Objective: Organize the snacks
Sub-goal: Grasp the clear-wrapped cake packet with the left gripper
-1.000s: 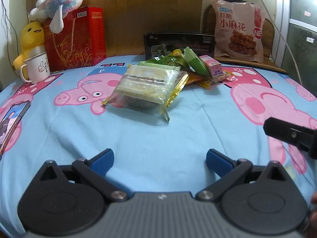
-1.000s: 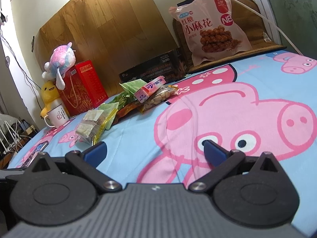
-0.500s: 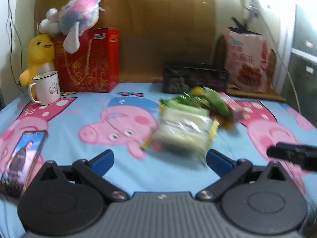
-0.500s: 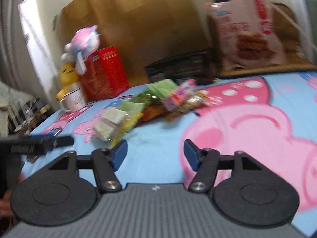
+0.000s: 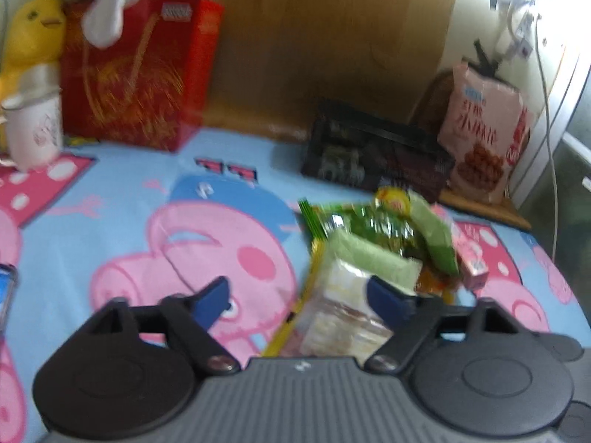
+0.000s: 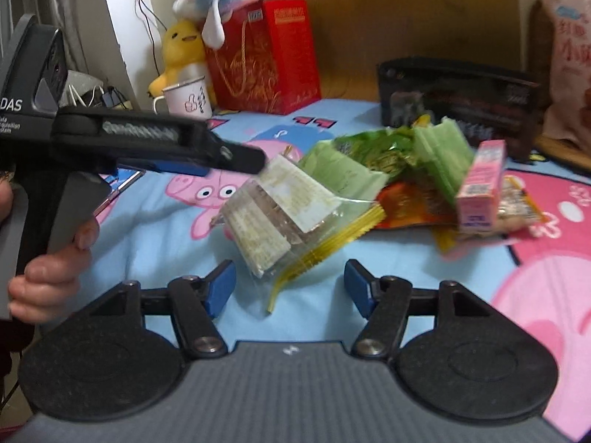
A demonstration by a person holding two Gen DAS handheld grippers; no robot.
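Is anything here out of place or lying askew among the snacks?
Yes. The snacks lie in a loose heap: the pink box leans tilted on other packets, and the clear biscuit bag lies slanted in front.

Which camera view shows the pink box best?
The right wrist view: the pink box stands upright on the snack pile, sharp enough to show its label and near the centre. In the left wrist view the pink box is blurred, small and partly hidden behind the green packets.

Two plush toys [image 6: 184,48], one mug [image 6: 188,98], one red box [image 6: 266,55], one black box [image 6: 454,88], several snack packets [image 6: 288,206].
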